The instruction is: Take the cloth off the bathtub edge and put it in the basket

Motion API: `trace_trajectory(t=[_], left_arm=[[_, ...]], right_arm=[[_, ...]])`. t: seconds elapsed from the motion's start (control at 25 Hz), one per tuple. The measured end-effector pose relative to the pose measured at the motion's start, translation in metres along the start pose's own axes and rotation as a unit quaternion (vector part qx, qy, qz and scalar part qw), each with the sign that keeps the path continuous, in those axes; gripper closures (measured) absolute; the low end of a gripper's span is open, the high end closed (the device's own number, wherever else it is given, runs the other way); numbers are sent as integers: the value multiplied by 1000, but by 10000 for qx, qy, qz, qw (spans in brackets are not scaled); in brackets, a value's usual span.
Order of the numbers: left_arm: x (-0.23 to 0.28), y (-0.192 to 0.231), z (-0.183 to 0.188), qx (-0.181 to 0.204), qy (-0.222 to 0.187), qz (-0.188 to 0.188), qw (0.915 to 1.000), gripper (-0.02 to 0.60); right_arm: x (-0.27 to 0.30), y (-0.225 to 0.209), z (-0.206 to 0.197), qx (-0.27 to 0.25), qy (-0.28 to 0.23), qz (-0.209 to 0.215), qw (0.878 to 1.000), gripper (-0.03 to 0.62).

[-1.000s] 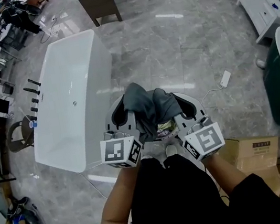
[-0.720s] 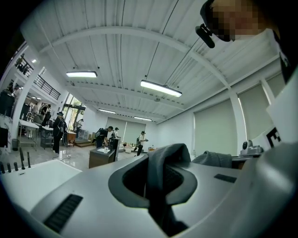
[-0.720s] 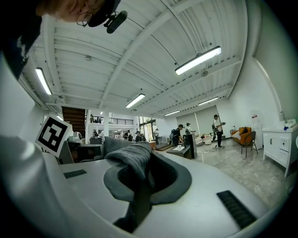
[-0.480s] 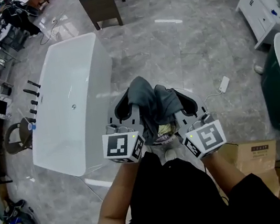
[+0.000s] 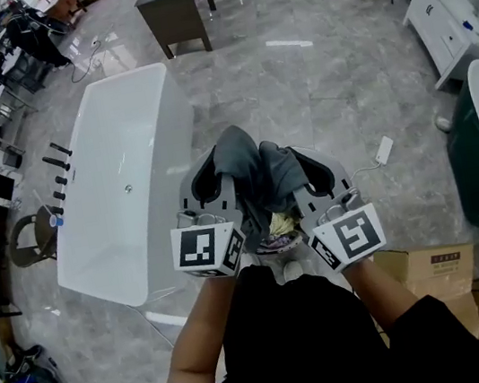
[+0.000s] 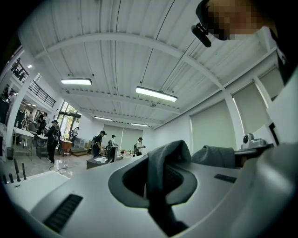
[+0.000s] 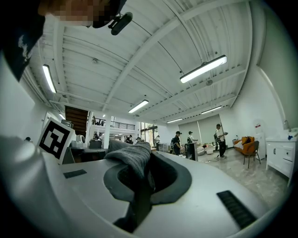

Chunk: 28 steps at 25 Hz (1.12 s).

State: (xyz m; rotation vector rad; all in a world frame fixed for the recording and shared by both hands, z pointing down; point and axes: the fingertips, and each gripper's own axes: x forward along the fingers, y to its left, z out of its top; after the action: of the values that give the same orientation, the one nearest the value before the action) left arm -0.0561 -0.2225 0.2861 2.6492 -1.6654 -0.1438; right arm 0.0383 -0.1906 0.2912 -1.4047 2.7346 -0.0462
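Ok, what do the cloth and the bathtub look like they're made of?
The cloth looks like soft grey knitted fabric, matte: fine ribbing shows in the right gripper view, and it drapes in folds. The bathtub is smooth glossy white, likely acrylic or enamel; I can't tell which.

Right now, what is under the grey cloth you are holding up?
Under the grey cloth, only a small patch of yellowish and purple material shows. The cloth covers the rest, so I cannot tell whether a basket sits there.
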Motion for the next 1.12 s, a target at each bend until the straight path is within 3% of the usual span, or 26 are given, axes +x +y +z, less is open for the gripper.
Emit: trace_trajectory(t=[1.12], left_arm=[[-4,-18,45,64,-432,-43,9990,545]], right_arm=[[-21,-13,55,126,-685,-104,9975,556]])
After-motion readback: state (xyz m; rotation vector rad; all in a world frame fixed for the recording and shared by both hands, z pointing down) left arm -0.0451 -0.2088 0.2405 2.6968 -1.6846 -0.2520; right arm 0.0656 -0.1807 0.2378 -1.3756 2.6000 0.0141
